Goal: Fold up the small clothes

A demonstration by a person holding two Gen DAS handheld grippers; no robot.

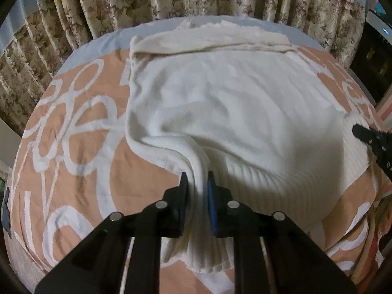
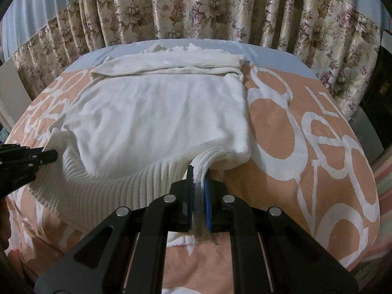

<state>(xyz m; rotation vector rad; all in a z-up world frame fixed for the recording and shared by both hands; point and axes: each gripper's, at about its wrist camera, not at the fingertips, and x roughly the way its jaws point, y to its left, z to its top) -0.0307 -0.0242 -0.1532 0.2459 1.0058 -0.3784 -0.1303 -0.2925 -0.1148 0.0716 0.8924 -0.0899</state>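
Both tongs, left tongs (image 1: 198, 183) and right tongs (image 2: 199, 175), are clenched on the ribbed hem of the white sweater (image 1: 232, 103) lying on the bed (image 1: 73, 147); I should lift evenly, keeping the hem taut and level.

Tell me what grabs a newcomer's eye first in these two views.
A white sweater lies spread across the middle of an orange and white patterned bedspread. Its ribbed near hem is pinched at both corners: the left gripper on one, the right gripper on the other. Floral curtains hang behind the bed.
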